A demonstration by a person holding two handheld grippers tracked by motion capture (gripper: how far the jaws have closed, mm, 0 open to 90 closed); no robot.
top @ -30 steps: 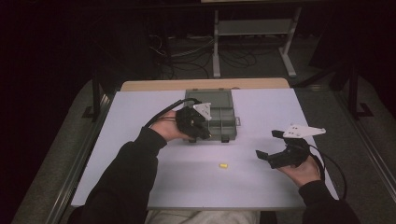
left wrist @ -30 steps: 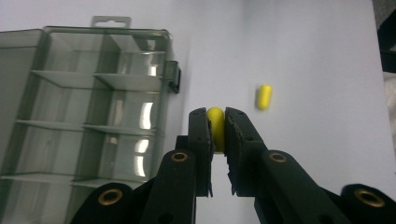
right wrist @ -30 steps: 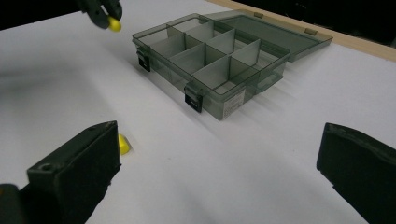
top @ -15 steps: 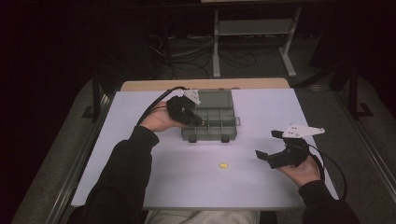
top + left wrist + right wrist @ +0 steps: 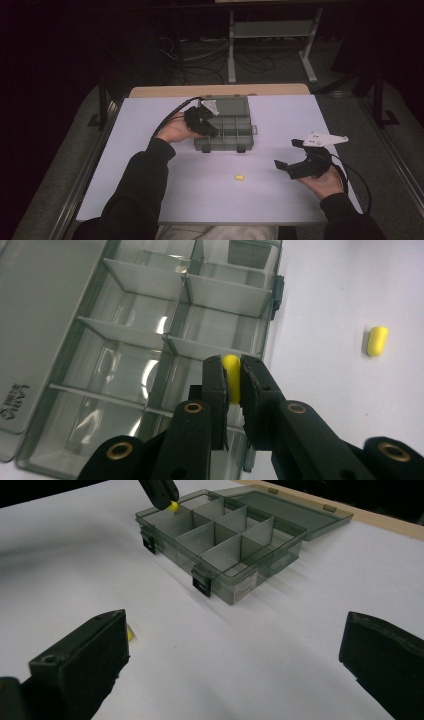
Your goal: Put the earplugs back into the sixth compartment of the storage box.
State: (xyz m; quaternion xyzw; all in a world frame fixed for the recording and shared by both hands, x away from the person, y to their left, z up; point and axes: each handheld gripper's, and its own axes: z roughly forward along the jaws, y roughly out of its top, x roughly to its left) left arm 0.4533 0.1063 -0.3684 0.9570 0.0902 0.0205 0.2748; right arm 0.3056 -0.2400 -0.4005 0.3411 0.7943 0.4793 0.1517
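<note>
A smoky clear compartment box point(image 5: 225, 146) lies open at the table's middle back, its lid point(image 5: 227, 106) folded away. My left gripper point(image 5: 210, 131) hangs over the box's front left corner, shut on a yellow earplug point(image 5: 230, 371). In the left gripper view the gripper point(image 5: 231, 382) pinches the plug just above a divider point(image 5: 145, 277). A second yellow earplug point(image 5: 239, 177) lies loose on the white table in front of the box. My right gripper point(image 5: 288, 153) stands open at the right with nothing between its jaws. In the right gripper view the box point(image 5: 170, 555) and the held plug point(image 5: 173, 506) show ahead.
The table's white top point(image 5: 150, 190) has a wooden strip point(image 5: 220, 90) along its far edge. Beyond it are a dark floor, cables and a metal stand point(image 5: 270, 35). A cable trails from each gripper.
My left gripper has shifted left across the box and dropped lower, still holding the yellow earplug. The right gripper and the loose earplug have stayed put.
</note>
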